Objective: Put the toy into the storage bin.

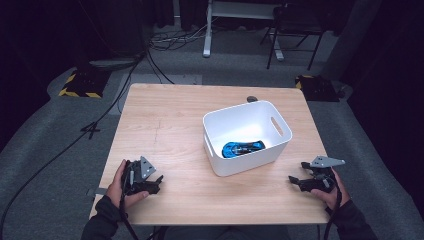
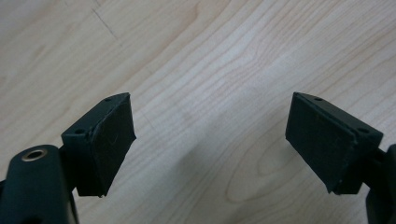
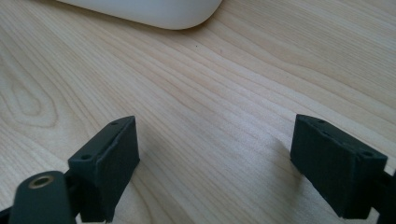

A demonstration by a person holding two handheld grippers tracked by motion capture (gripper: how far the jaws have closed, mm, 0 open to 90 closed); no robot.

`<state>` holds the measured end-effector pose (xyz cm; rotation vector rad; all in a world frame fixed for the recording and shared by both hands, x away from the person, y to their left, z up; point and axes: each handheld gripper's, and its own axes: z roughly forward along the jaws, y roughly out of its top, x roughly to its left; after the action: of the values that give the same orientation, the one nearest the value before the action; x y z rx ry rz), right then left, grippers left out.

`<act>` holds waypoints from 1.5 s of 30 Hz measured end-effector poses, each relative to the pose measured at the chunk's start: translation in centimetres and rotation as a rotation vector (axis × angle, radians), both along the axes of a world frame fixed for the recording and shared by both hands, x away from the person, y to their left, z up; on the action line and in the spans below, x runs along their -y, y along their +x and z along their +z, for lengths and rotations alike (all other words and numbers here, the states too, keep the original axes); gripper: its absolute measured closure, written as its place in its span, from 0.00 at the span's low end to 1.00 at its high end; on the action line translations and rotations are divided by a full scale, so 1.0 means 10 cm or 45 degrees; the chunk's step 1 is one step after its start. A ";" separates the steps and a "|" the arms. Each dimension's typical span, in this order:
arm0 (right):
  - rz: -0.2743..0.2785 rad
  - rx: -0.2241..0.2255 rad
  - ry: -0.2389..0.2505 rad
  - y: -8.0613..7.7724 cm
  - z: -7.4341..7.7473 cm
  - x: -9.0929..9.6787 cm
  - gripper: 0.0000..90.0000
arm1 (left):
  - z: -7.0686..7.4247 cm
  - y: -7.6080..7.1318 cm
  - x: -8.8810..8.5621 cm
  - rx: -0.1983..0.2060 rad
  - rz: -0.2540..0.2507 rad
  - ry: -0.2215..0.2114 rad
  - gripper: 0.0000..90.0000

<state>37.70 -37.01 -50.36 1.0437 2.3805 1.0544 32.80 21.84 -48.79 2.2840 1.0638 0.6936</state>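
Light wooden table [image 1: 170, 125], rectangular, pale grain, on grey carpet. White plastic bin [image 1: 235, 162] with rounded corners and slot handles set right of table centre, turned slightly off square. Inside it, flat on the bottom toward the near wall: blue and black object [image 1: 243, 148], too small to identify further. Left gripper [image 1: 155, 183], black two-jaw unit with grey three-cornered plate on top, held in left hand [image 1: 120, 186] at the near-left corner of the table, well apart from the bin, pointing right across the board. In the left gripper view: jaws spread wide apart, pads [image 2: 111, 140] facing each other over bare wood, nothing between them, nothing gripped. Right gripper [image 1: 296, 181], same build, held in right hand [image 1: 334, 192] at the near-right edge, pointing left toward the bin's near corner, near but not touching. In the right gripper view: jaws likewise spread wide, pads [image 3: 116, 163] clear, only wood grain between them, rounded white bin corner [image 3: 154, 11] at the top of frame, ahead of the jaws. Both grippers low over the table surface; contact with the wood not readable. Cables trailing from each gripper off the near edge.
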 end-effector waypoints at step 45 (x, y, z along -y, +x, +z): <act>0.001 -0.002 0.000 -0.01 0.00 0.00 0.17 | -0.15 0.00 -0.18 -0.146 0.074 -0.293 0.16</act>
<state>37.57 -37.03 -50.35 1.0440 2.3823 1.0547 32.82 23.63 -50.30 2.1221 1.2012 0.4411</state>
